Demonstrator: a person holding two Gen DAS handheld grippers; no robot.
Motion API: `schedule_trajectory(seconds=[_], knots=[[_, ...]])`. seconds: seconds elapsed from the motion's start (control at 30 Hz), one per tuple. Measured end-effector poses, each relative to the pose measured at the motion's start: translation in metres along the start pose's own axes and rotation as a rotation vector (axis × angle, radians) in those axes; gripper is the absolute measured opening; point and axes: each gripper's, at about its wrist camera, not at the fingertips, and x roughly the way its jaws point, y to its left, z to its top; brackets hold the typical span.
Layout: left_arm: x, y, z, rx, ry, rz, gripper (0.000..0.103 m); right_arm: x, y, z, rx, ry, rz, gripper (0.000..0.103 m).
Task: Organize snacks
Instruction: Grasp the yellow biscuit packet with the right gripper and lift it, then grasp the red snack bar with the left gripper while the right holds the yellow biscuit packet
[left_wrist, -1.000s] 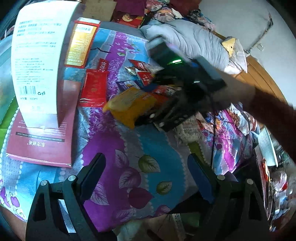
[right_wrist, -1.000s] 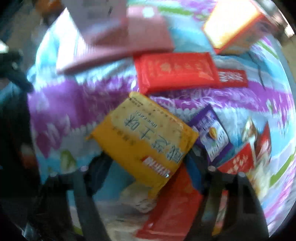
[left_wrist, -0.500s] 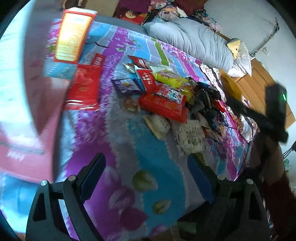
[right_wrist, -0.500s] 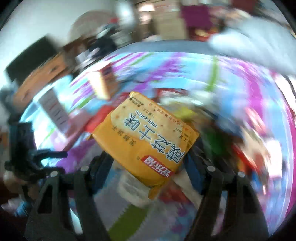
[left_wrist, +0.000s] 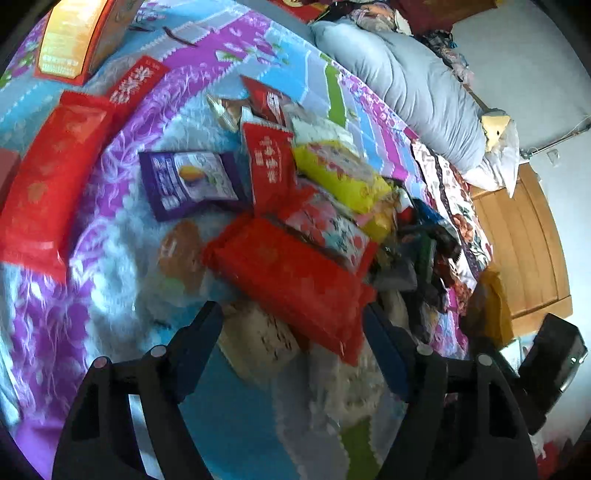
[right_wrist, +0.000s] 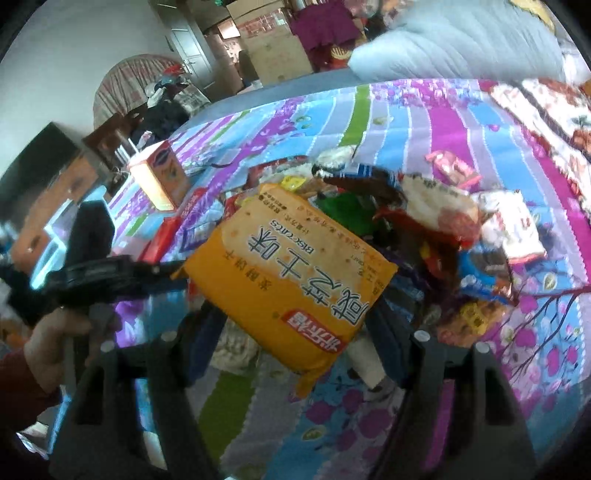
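Note:
A pile of snack packets lies on the flowered bedspread (left_wrist: 92, 314). My left gripper (left_wrist: 291, 325) hangs low over its near edge, jaws closing. A long red packet (left_wrist: 288, 273) and a beige packet (left_wrist: 258, 336) lie under the gap, and the pads touch neither. My right gripper (right_wrist: 291, 321) is shut on a yellow biscuit packet (right_wrist: 291, 273), held above the pile. In the right wrist view, the left gripper (right_wrist: 110, 269) and the hand holding it (right_wrist: 48, 343) show at the left. In the left wrist view, the right gripper's body (left_wrist: 550, 369) is at the lower right, beside the yellow packet (left_wrist: 491, 306).
An orange box (left_wrist: 74, 33) stands at the far left, with flat red packets (left_wrist: 48, 177) near it. A purple packet (left_wrist: 192, 181) lies left of the pile. A grey duvet (left_wrist: 406, 81) runs along the back. A wooden bed board (left_wrist: 524, 236) is at the right.
My left gripper has come closer to the pile, and its jaws have narrowed. The right gripper has swung away from the boxes with the yellow packet, rolling, and now holds it over the pile.

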Motion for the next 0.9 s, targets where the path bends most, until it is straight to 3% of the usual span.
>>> schedule_trajectory(seconds=[0.1, 0.27, 0.33, 0.5, 0.63, 0.9], knots=[[-0.011, 0.002, 0.001, 0.015, -0.045, 0.018, 0.077, -0.003, 0.003, 0.002, -0.032, -0.024, -0.01, 0.074], [-0.031, 0.0, 0.001, 0.141, -0.167, 0.179, 0.078, 0.001, 0.001, 0.001, -0.024, -0.025, -0.003, 0.074], [-0.028, 0.008, 0.004, 0.146, -0.139, 0.195, 0.078, 0.003, -0.001, -0.001, -0.013, -0.017, 0.005, 0.074], [-0.018, 0.036, 0.01, -0.01, -0.059, 0.083, 0.078, 0.004, -0.003, -0.007, -0.003, -0.002, -0.002, 0.074], [-0.017, 0.034, 0.008, -0.058, -0.047, 0.009, 0.078, 0.002, -0.01, -0.008, 0.013, -0.003, -0.012, 0.074], [-0.008, 0.028, -0.001, -0.131, 0.026, -0.051, 0.078, 0.002, -0.016, -0.012, 0.037, -0.001, -0.015, 0.074]])
